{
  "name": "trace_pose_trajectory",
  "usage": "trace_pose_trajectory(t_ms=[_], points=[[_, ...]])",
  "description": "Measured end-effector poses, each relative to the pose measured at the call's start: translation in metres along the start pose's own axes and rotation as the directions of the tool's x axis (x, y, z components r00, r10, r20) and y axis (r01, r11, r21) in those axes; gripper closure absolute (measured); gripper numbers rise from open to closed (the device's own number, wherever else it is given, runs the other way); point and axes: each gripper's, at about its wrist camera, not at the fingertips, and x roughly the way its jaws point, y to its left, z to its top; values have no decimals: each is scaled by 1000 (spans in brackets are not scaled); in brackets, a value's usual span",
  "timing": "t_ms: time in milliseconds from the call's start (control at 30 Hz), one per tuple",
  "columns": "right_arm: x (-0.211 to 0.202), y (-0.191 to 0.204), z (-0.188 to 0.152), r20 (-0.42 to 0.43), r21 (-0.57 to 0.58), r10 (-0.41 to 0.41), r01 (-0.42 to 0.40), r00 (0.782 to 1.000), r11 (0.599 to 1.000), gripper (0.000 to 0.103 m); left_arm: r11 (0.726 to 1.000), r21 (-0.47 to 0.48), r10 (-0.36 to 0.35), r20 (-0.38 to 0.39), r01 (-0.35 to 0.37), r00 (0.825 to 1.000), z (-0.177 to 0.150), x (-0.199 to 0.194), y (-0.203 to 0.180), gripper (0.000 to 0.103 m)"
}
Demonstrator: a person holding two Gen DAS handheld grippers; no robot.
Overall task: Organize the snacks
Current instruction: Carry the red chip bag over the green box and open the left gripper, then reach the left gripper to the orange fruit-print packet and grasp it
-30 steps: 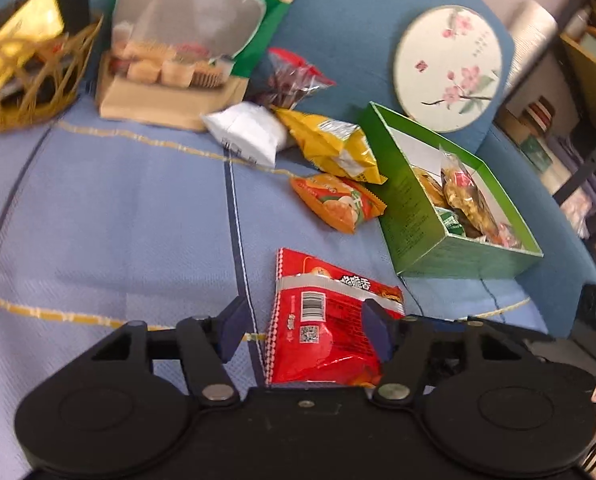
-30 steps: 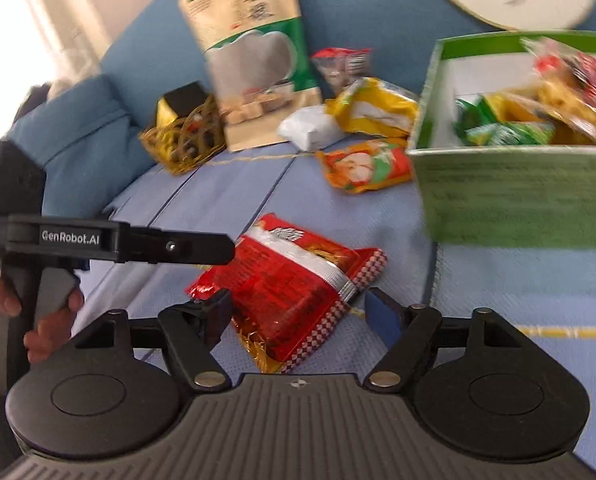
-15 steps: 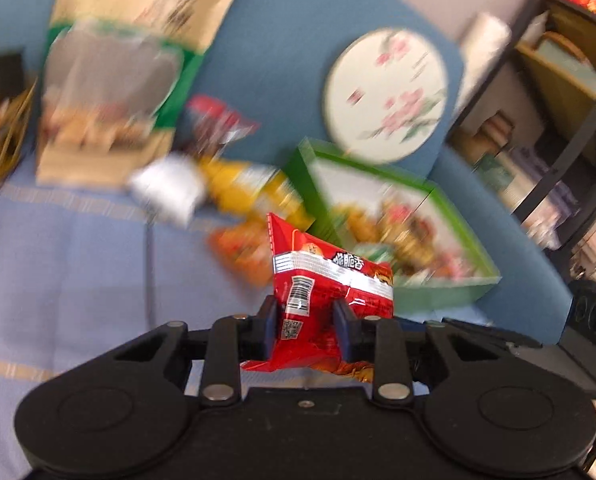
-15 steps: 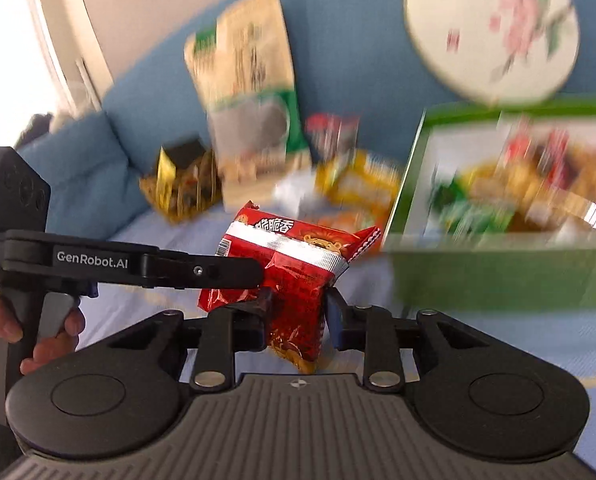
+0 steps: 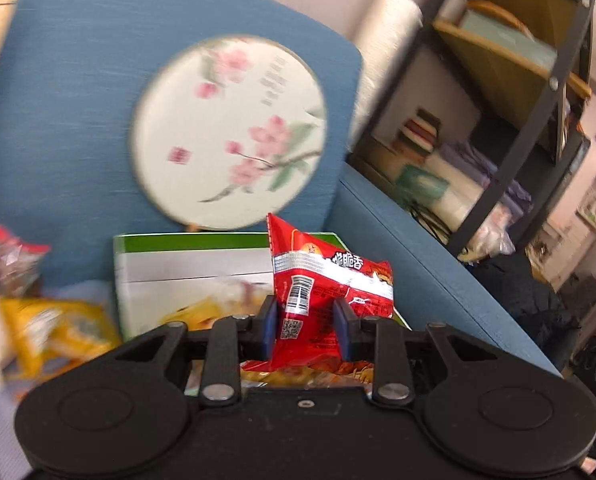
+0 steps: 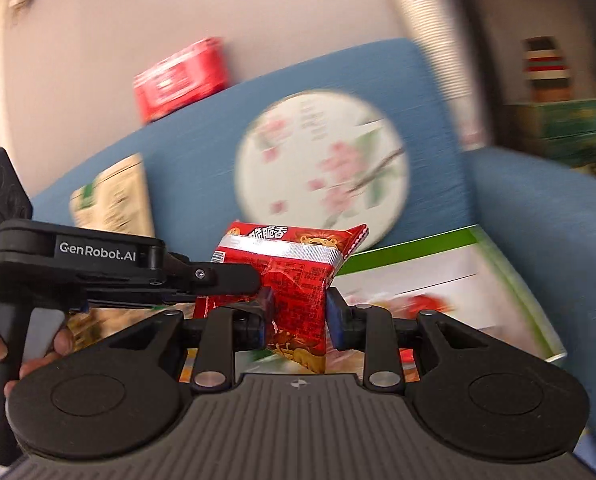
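A red snack packet is pinched between both grippers and held in the air in front of the green box. My left gripper is shut on its lower part. My right gripper is shut on the same red packet; the left gripper also shows from the side in the right wrist view, clamped on the packet's left edge. The green box lies open just behind the packet, with blurred snacks inside.
A round floral fan leans on the blue sofa back. Yellow packets and a red-topped clear packet lie left of the box. A dark shelf unit stands at the right. A large paper bag leans at the left.
Both grippers closed on the red packet, lifted it off the sofa seat and carried it up toward the green box; both views now tilt up at the sofa back.
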Motion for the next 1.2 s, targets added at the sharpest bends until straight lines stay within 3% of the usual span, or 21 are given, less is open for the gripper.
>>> trace_pose_trajectory(t_ms=[300,333,367,400,433,467,667,867,1000,1200], points=[[19,-39,-4,3,74,-156,156,988,985,53,999,39,3,-56,-1,998,7,66,-18,58],[25,-39,-7,-4,55,-202,202,979,978,52,999,50,24,-59,-21,998,6,71,-18,37],[29,-40,-10,-19,24,-258,259,966,966,37,997,60,59,-52,-56,997,4,74,-18,15],[33,-38,-12,-43,-9,-301,301,953,954,9,994,58,98,-38,-95,994,2,73,-17,0],[35,-36,-15,-55,-36,-322,320,945,947,2,990,42,131,-5,-131,991,-2,68,-14,0],[34,-33,-15,-46,-55,-321,318,946,946,2,990,25,140,19,-140,990,-5,61,-10,0],[16,-8,-18,42,-117,-245,248,969,962,0,985,-22,175,55,-174,983,-16,4,18,0],[8,25,-29,-43,-115,-104,98,994,989,0,955,-61,295,97,-291,950,-43,-61,58,0],[13,51,-41,-136,-107,31,-46,990,993,0,927,-71,371,50,-367,927,-60,-75,87,0],[15,81,-56,-175,-226,56,-96,983,969,0,911,-184,372,-23,-370,928,-64,-63,125,0]])
